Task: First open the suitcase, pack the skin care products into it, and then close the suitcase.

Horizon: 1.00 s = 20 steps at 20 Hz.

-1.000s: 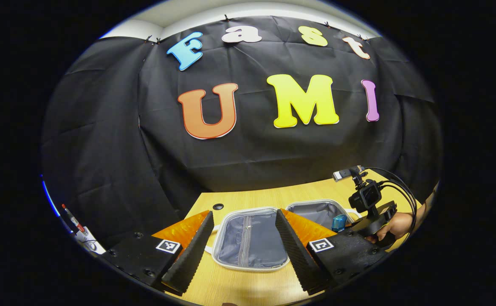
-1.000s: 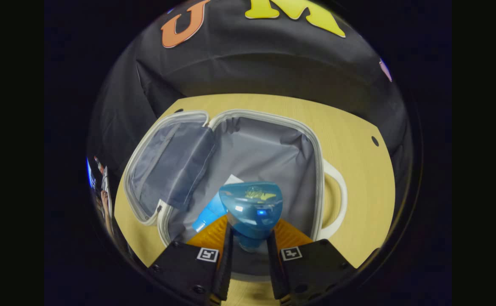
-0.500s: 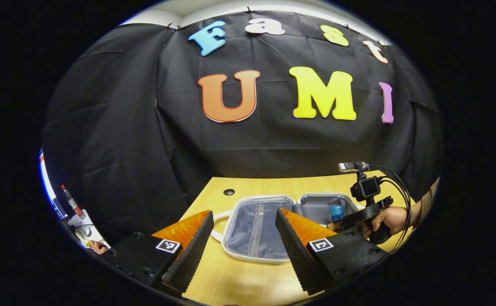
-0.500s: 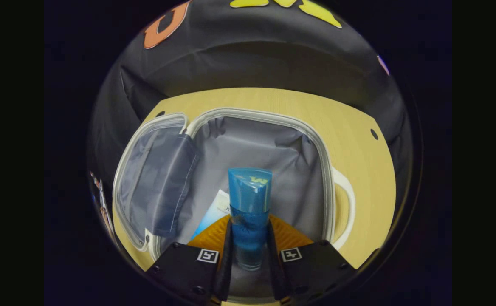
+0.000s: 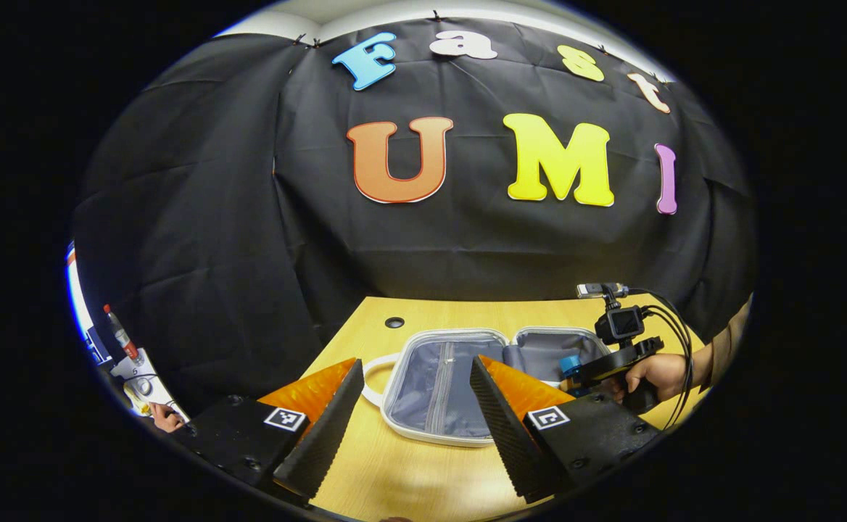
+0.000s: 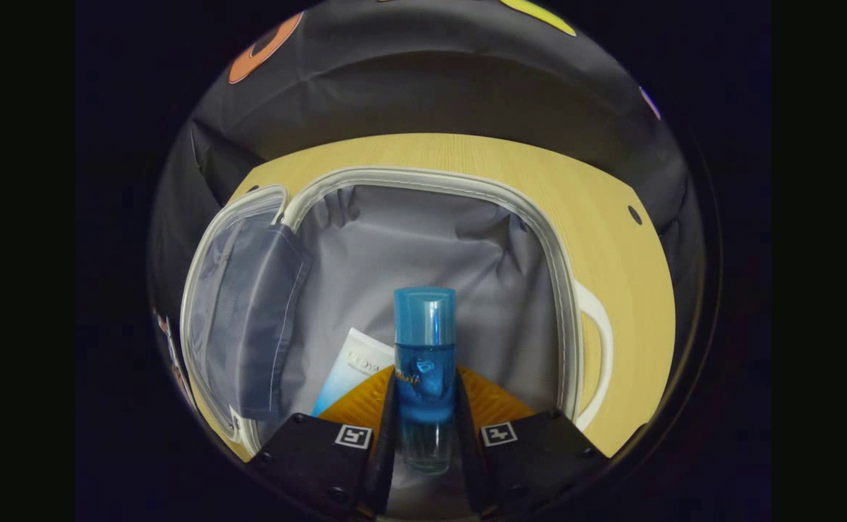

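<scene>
The small suitcase (image 6: pixel 431 239) lies open on the wooden table, grey lining up, its lid (image 6: pixel 246 304) folded out to the left. My right gripper (image 6: pixel 423 406) is shut on a clear blue bottle (image 6: pixel 424 362) with a blue cap, held low over the suitcase's main half. A white and blue tube (image 6: pixel 347 370) lies inside beside it. In the left gripper view, my left gripper (image 5: pixel 416 428) stands open above the table in front of the open suitcase (image 5: pixel 445 384). Farther right there, a hand holds the right gripper (image 5: pixel 576 370) with the blue bottle (image 5: pixel 570 362) over the suitcase.
The suitcase has a white handle (image 6: pixel 597 341) on its right side. The wooden table (image 6: pixel 612 239) has small round holes near its back edge (image 5: pixel 394 322). A cluttered stand with a red-tipped pen (image 5: pixel 119 337) is at the far left.
My right gripper has lowered into the suitcase and tilted the bottle until it points straight forward. The left gripper has drawn back a little and stayed open.
</scene>
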### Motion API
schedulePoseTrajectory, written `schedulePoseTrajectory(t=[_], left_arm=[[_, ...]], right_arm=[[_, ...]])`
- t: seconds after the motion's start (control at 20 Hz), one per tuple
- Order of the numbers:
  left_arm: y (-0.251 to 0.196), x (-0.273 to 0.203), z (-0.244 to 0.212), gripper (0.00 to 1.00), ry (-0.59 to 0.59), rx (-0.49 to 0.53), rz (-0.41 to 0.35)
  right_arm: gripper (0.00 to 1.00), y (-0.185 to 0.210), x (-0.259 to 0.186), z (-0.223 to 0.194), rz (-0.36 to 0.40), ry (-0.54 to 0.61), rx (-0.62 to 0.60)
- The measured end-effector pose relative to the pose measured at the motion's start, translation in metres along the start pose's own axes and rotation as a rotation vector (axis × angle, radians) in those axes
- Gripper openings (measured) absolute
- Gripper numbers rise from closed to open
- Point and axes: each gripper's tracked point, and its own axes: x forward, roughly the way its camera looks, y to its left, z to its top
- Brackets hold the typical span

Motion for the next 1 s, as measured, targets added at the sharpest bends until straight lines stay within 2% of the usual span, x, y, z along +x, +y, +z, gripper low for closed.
schedulePoseTrajectory(t=[0.05, 0.3, 0.45, 0.65, 0.7, 0.85, 1.0], left_arm=[[0.001, 0.000, -0.002, 0.95, 0.008, -0.005, 0.001], [-0.004, -0.005, -0.015, 0.96, 0.053, -0.036, -0.046], [0.014, -0.001, -0.016, 0.96, 0.054, -0.062, -0.020], [0.038, 0.011, -0.022, 0.96, 0.070, -0.112, 0.013], [0.044, 0.016, -0.022, 0.96, 0.070, -0.117, 0.017], [0.066, 0.033, -0.025, 0.96, 0.066, -0.155, 0.007], [0.093, 0.058, -0.039, 0.97, 0.092, -0.279, 0.015]], right_arm=[[0.39, -0.001, 0.000, 0.000, -0.003, 0.008, 0.003], [0.43, 0.007, -0.004, -0.006, 0.014, 0.039, -0.022], [0.64, 0.014, -0.026, -0.001, 0.045, 0.001, -0.039], [0.82, 0.015, -0.082, 0.028, 0.074, -0.135, -0.077], [0.79, 0.016, -0.101, 0.038, 0.094, -0.174, -0.090], [0.82, 0.012, -0.157, 0.057, 0.142, -0.290, -0.126], [0.79, -0.006, -0.215, 0.073, 0.156, -0.422, -0.158]])
